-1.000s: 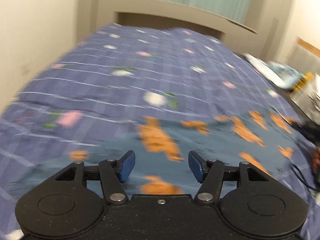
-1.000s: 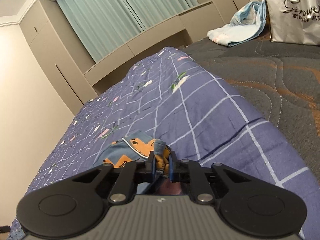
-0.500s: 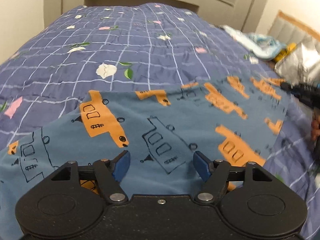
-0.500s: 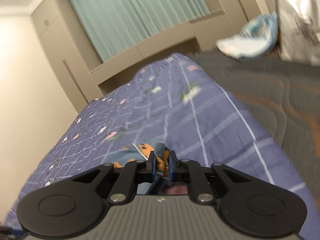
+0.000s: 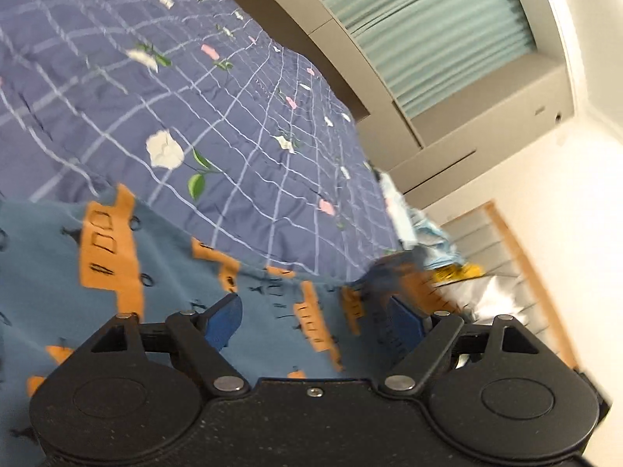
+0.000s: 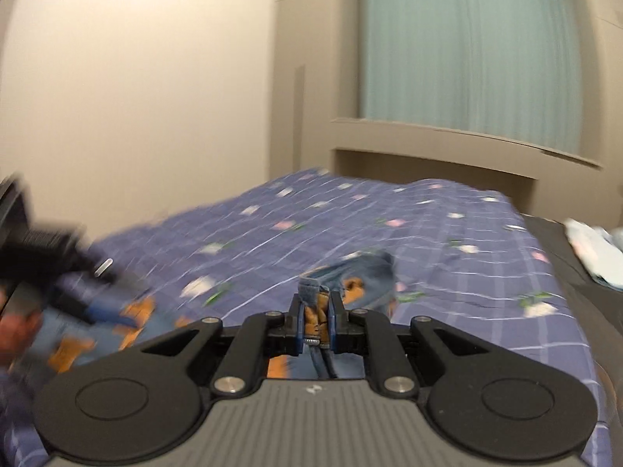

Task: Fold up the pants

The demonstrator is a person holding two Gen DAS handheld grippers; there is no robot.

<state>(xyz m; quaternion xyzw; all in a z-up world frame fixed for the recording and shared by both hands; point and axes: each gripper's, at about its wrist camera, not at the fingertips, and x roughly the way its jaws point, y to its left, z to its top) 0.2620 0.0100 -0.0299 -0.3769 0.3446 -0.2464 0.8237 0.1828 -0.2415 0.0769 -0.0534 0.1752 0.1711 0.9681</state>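
Note:
The pants (image 5: 155,272) are blue with orange bus prints and lie spread on the bed in the left wrist view. My left gripper (image 5: 313,319) hovers just over them, rolled to one side. Its jaws are opening wide, and the cloth lies under the blue pads (image 5: 224,321) without being pinched. My right gripper (image 6: 316,317) is shut on a bunched edge of the pants (image 6: 366,276) and holds it above the quilt, with cloth hanging below. The left gripper (image 6: 105,307) shows blurred at the left of the right wrist view, with a hand (image 6: 15,330) behind it.
A purple checked quilt with flowers (image 5: 194,97) covers the bed. A light blue cloth heap (image 6: 592,249) and a silver bag (image 5: 486,292) sit on the dark mattress (image 6: 564,272) at the right. A beige ledge and a green curtain (image 6: 467,39) stand behind.
The right gripper has risen and rolled, carrying the pinched pants edge across the quilt. The left gripper has rolled, sunk closer to the pants, and its jaws have spread wider.

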